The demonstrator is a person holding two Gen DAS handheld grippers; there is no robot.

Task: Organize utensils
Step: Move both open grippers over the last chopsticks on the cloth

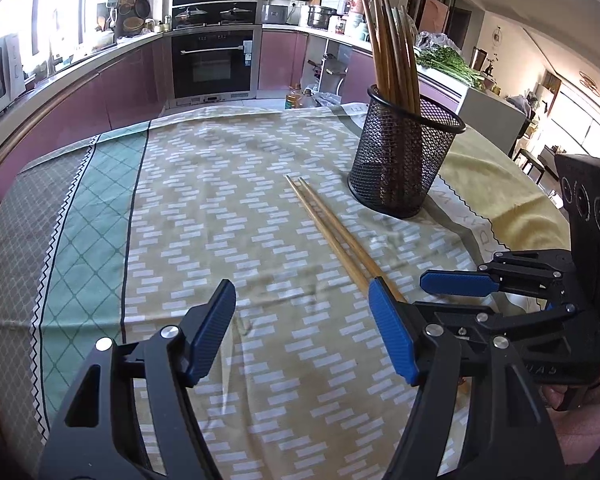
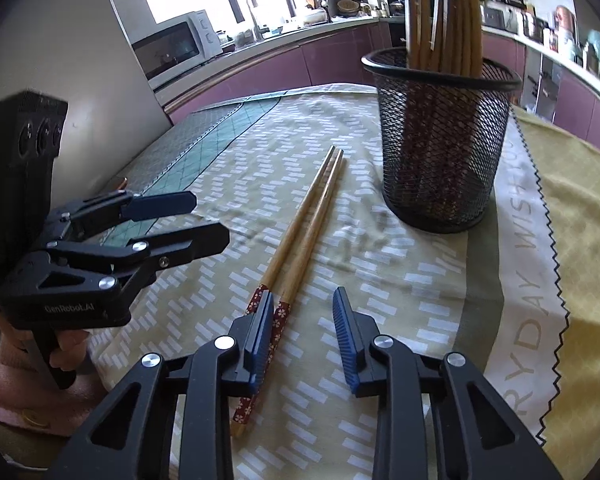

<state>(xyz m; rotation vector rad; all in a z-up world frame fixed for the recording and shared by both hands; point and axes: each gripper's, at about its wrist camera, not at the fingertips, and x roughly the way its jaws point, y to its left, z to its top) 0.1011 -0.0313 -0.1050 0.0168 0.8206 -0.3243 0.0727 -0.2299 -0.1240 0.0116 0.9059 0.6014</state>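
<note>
Two loose chopsticks [image 2: 300, 240] lie mid-frame, lower left of the mesh holder [image 2: 440, 140]. My right gripper [image 2: 304, 340] straddles one patterned end, jaws narrow, untouched; I should centre over both first. Left gripper [image 1: 300, 336] hangs wide, empty.

Smooth wooden chopsticks [image 2: 304, 236], black wire-mesh metal holder [image 2: 440, 140], matt printed cloth tablecloth [image 1: 220, 200], ribbed blue gripper pads [image 1: 214, 336]

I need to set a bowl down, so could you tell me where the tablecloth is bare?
The tablecloth is bare left of the chopstick pair, out to its green border. It is crowded on the right: the mesh holder, the chopstick pair and the right gripper sit close together.
</note>
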